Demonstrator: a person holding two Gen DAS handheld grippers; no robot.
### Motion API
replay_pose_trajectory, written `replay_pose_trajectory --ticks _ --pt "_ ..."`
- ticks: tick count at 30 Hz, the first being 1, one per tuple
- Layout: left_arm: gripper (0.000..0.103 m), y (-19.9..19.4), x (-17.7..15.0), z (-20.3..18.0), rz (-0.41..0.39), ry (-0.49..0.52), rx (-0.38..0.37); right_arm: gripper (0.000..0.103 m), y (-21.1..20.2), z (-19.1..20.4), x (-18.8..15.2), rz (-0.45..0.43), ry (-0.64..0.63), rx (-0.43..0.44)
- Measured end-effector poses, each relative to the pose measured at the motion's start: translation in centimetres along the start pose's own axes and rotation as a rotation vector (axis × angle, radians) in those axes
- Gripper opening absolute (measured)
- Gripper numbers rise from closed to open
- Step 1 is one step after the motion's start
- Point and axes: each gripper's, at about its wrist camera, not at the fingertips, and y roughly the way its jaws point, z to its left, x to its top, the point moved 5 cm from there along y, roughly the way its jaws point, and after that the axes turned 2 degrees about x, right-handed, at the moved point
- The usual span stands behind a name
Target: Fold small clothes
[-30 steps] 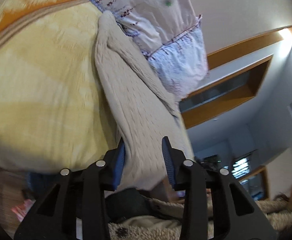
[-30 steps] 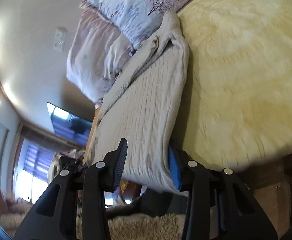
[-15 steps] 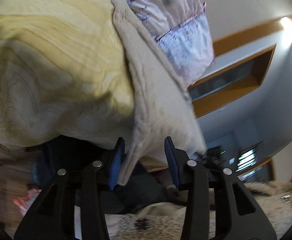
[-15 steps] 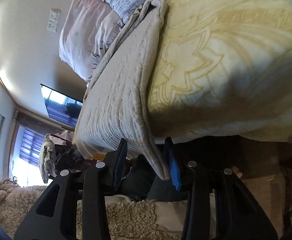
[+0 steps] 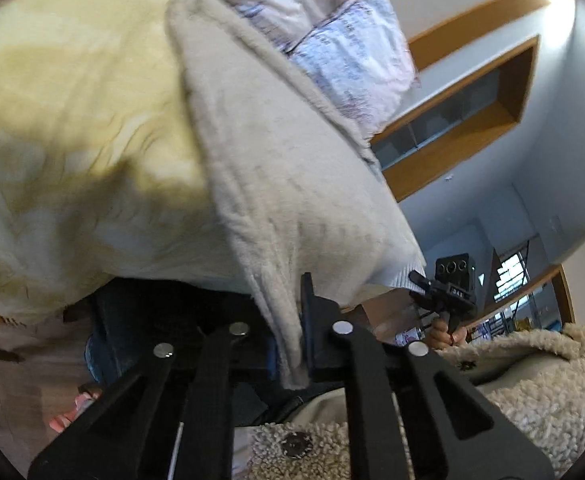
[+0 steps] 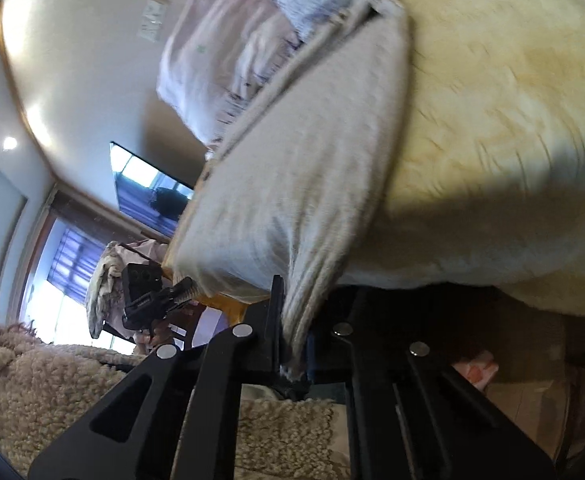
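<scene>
A beige knitted sweater (image 5: 276, 168) lies along the yellow bedspread (image 5: 72, 128), its near end hanging over the bed's edge. My left gripper (image 5: 290, 344) is shut on one corner of that hem; the cloth is pinched between its blue pads. In the right wrist view the same sweater (image 6: 312, 160) stretches away toward the pillows, and my right gripper (image 6: 294, 340) is shut on the other hem corner. Each view shows the opposite gripper, the right gripper (image 5: 450, 284) and the left gripper (image 6: 148, 292), held by a hand beyond the hem.
Floral pillows (image 5: 332, 36) lie at the head of the bed (image 6: 512, 100). A person's fleece jacket (image 5: 532, 380) fills the lower part of both views. A dark screen (image 6: 148, 188) hangs on the wall, and a wooden shelf niche (image 5: 464, 120) is on the other wall.
Both grippers closed: their jaws stood apart around the sweater's hem before and now pinch it. Both sank slightly toward the bed's edge, and the hem is now gathered in them.
</scene>
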Motion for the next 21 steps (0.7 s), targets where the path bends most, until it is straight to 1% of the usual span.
replay_pose_trajectory --ticks 2,5,7,8,9,13,15,16,18,20,21 --pt "0.007 -1.0 0.6 -0.9 -0.028 0.032 -0.021 0.009 -0.7 1.0 0.9 -0.043 -0.037 -0.002" --pt "0.007 -2.6 2.1 -2.2 -0.093 0.072 -0.030 0.008 -1.7 2.8 2.6 -0.138 -0.099 -0.030" --pt "0.007 -3.6 3.6 -2.7 -0.143 0.086 -0.030 0.008 -2.3 3.9 4.0 -0.211 -0.133 -0.064" --pt "0.007 -4.1 4.5 -2.9 -0.169 0.092 -0.020 0.008 -2.5 4.3 4.6 -0.238 -0.146 -0.094" --pt "0.006 -4.3 5.2 -3.0 -0.186 0.093 -0.010 0.008 -2.6 4.9 5.5 -0.270 -0.162 -0.143" --pt "0.006 -4.8 9.3 -3.1 -0.253 0.077 0.078 0.008 -2.1 6.1 8.4 -0.337 -0.221 -0.276" --pt "0.006 -4.5 11.6 -3.0 -0.278 0.061 0.142 0.008 -1.6 6.7 9.6 -0.362 -0.272 -0.348" --pt "0.006 -4.3 12.6 -2.9 -0.286 0.057 0.166 0.008 -1.4 7.0 10.3 -0.382 -0.309 -0.405" --pt "0.006 -3.7 14.4 -2.9 -0.296 0.060 0.209 0.008 -0.8 7.3 12.0 -0.409 -0.360 -0.490" --pt "0.006 -2.9 16.3 -3.1 -0.308 0.080 0.277 0.008 -0.7 7.1 13.3 -0.433 -0.379 -0.549" --pt "0.006 -2.9 16.7 -3.0 -0.312 0.086 0.291 0.008 -0.4 6.8 14.0 -0.442 -0.385 -0.575"
